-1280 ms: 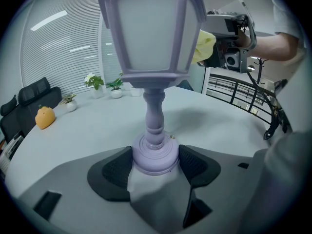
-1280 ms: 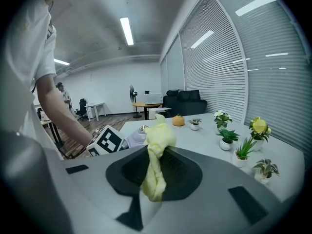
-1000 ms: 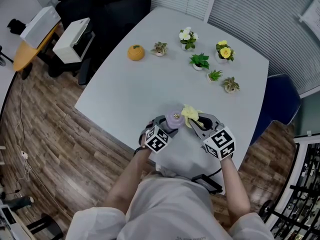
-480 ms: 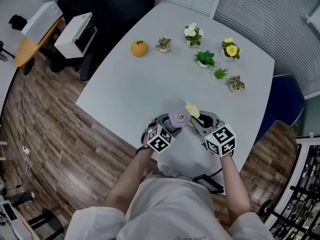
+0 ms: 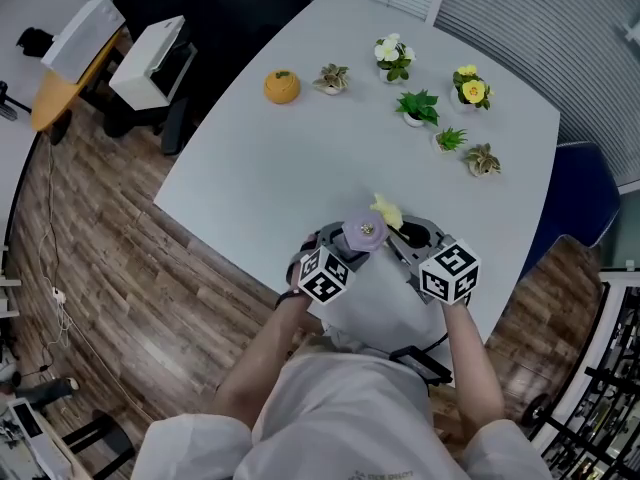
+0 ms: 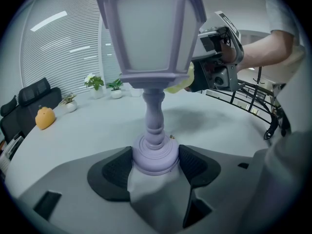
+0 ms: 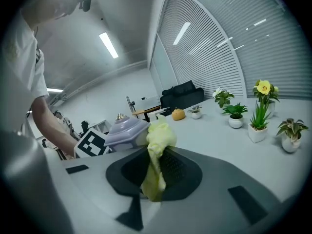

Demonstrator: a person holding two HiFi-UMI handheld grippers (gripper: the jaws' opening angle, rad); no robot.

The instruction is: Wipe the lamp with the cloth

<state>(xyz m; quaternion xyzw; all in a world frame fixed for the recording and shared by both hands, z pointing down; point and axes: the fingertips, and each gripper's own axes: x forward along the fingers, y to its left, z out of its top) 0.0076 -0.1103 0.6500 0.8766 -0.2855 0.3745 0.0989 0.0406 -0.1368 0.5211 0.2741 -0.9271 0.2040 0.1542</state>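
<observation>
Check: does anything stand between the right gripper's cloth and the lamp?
Nothing visible does. The cloth in the right gripper lies against the lamp at its shade; the left gripper clamps its base.

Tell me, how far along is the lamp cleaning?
Done: the left gripper grips the purple lamp by its base, and the right gripper clamps the yellow cloth. In hand: the cloth touches the lamp's head. Left: the stem and base, with no cloth on them; how much of the head is wiped I cannot tell.
</observation>
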